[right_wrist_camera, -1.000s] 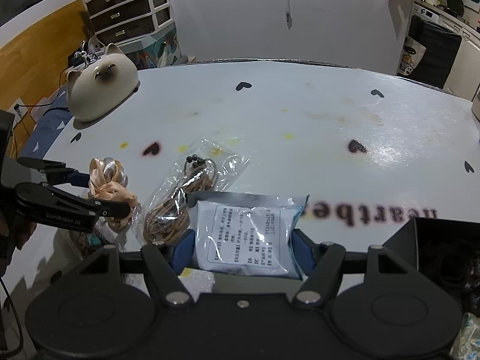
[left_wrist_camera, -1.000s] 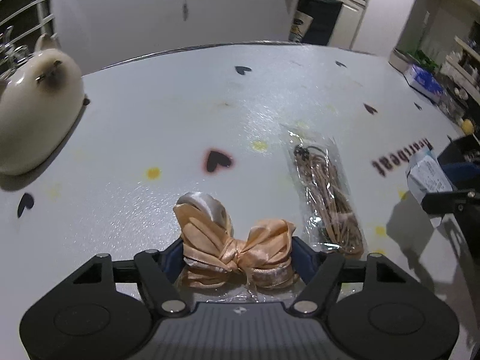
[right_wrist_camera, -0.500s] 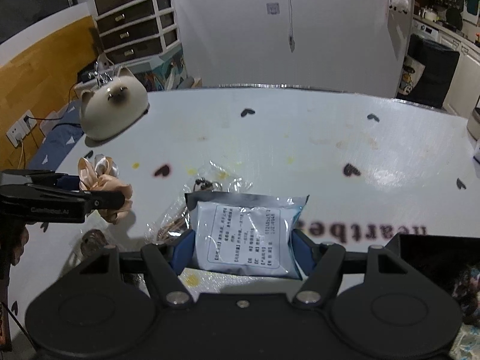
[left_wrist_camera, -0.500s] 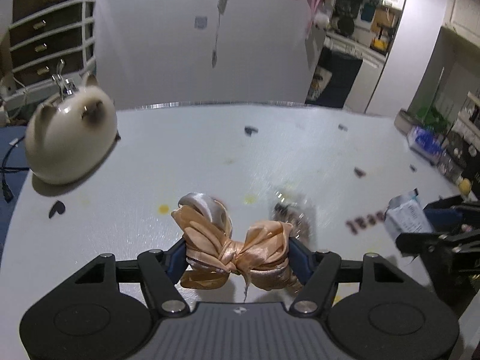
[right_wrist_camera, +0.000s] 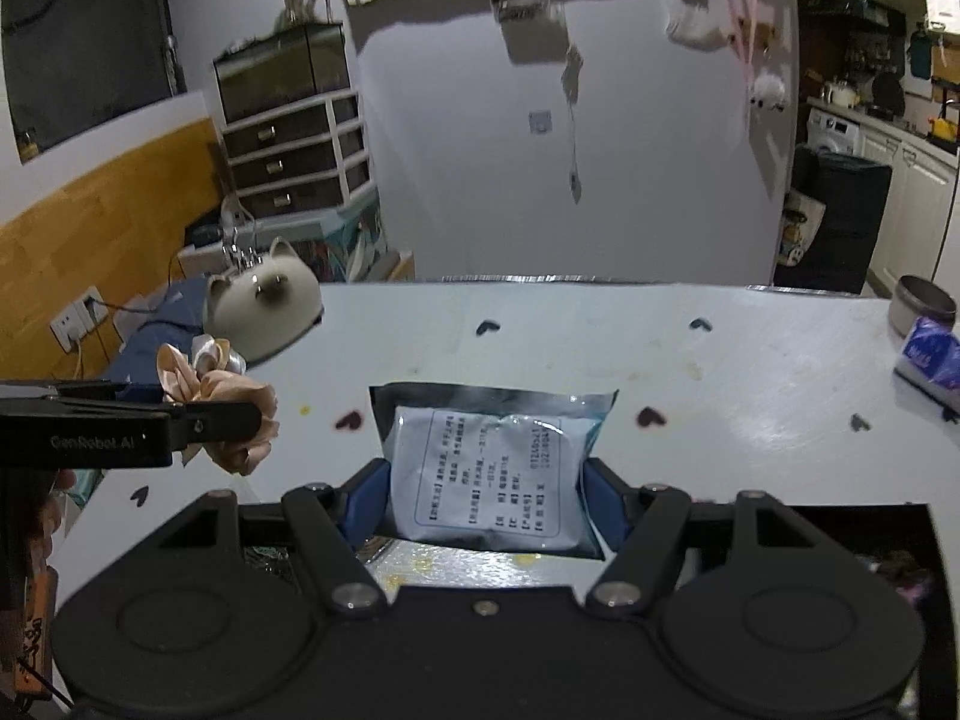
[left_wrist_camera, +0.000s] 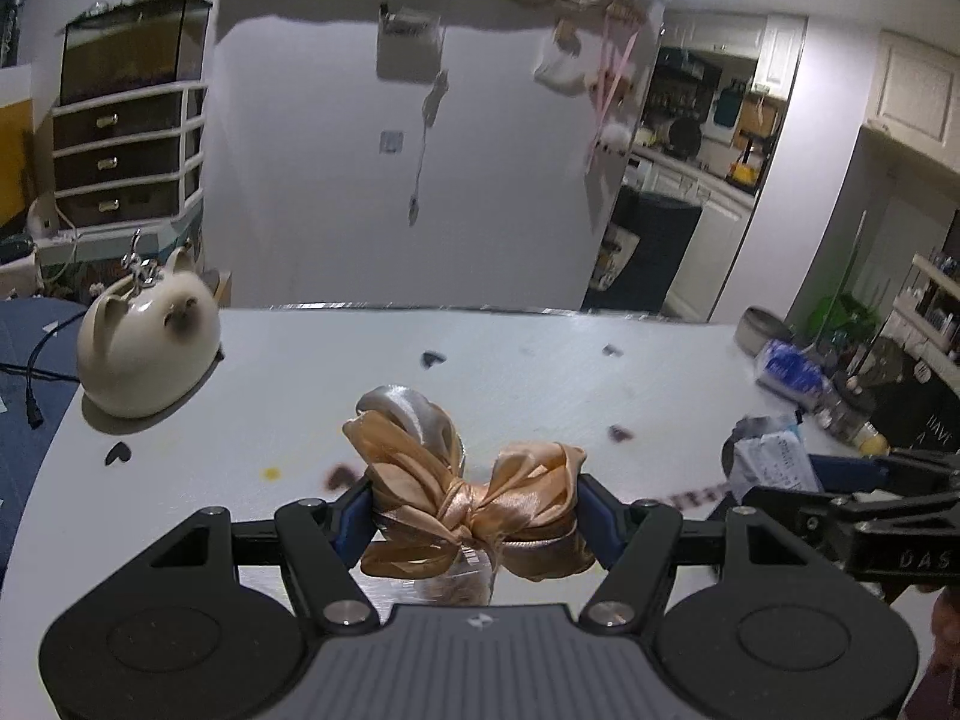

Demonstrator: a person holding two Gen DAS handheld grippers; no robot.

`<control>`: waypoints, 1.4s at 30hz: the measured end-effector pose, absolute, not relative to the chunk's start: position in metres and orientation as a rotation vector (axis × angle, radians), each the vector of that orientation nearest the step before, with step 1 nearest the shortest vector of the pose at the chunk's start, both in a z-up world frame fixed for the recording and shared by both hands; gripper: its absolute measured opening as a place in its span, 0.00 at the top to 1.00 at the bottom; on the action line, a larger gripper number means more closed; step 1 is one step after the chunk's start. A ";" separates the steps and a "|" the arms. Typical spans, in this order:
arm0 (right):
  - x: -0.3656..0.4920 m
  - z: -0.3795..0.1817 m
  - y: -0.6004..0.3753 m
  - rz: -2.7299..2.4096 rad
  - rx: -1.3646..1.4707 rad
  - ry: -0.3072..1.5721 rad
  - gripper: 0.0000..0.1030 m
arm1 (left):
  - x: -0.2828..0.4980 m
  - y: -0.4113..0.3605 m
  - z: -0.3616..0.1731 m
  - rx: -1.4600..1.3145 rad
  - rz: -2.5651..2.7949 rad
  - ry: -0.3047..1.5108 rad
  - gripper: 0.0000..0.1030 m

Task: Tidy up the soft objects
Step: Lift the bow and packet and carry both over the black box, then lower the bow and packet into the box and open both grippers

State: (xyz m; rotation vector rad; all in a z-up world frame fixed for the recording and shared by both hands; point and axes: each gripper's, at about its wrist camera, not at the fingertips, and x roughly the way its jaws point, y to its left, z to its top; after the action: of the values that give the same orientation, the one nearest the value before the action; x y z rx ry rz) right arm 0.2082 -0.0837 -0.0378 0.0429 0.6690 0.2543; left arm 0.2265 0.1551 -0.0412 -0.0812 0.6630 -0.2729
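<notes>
My left gripper [left_wrist_camera: 474,510] is shut on a peach satin bow [left_wrist_camera: 468,480] and holds it well above the white table [left_wrist_camera: 510,360]. The bow also shows in the right wrist view [right_wrist_camera: 222,396], held at the left. My right gripper [right_wrist_camera: 486,498] is shut on a pale blue printed packet [right_wrist_camera: 492,474], also lifted above the table. The packet shows in the left wrist view [left_wrist_camera: 774,462] at the right, in the other gripper.
A cream cat-shaped ornament [left_wrist_camera: 147,348] sits at the table's far left. A blue tissue pack [right_wrist_camera: 930,360] and a metal tin [right_wrist_camera: 921,303] stand at the far right. A black bin [right_wrist_camera: 870,540] lies below my right gripper.
Both grippers have risen and tilted up with their loads. The bagged cord that lay on the table has dropped out of view.
</notes>
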 end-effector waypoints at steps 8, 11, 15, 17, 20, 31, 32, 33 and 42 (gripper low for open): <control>0.179 -0.024 -0.151 0.216 0.077 0.637 0.32 | 0.197 0.091 -0.027 -0.116 -0.291 0.645 0.34; 0.169 -0.023 -0.179 0.183 0.085 0.637 0.32 | 0.190 0.061 -0.027 -0.116 -0.322 0.653 0.34; 0.157 -0.024 -0.217 0.136 0.103 0.643 0.32 | 0.186 0.024 -0.030 -0.127 -0.356 0.675 0.34; 0.152 -0.025 -0.235 0.112 0.116 0.648 0.32 | 0.186 0.009 -0.033 -0.144 -0.374 0.695 0.34; 0.147 -0.029 -0.259 0.082 0.135 0.659 0.32 | 0.187 -0.015 -0.041 -0.192 -0.419 0.749 0.34; 0.136 -0.042 -0.323 0.062 0.156 0.691 0.32 | 0.194 -0.088 -0.088 -0.325 -0.451 0.966 0.33; 0.136 -0.043 -0.327 0.067 0.160 0.697 0.32 | 0.196 -0.091 -0.092 -0.340 -0.443 0.983 0.32; 0.137 -0.045 -0.330 0.073 0.164 0.703 0.32 | 0.199 -0.095 -0.096 -0.352 -0.435 0.996 0.31; 0.151 -0.071 -0.351 0.151 0.274 0.818 0.32 | 0.201 -0.103 -0.103 -0.386 -0.355 1.010 0.24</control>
State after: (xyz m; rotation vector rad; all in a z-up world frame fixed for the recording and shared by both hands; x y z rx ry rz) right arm 0.1513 -0.3510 -0.0712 0.2742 0.8183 0.1512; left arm 0.2007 -0.1030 -0.1033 -0.3862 1.0104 -0.3549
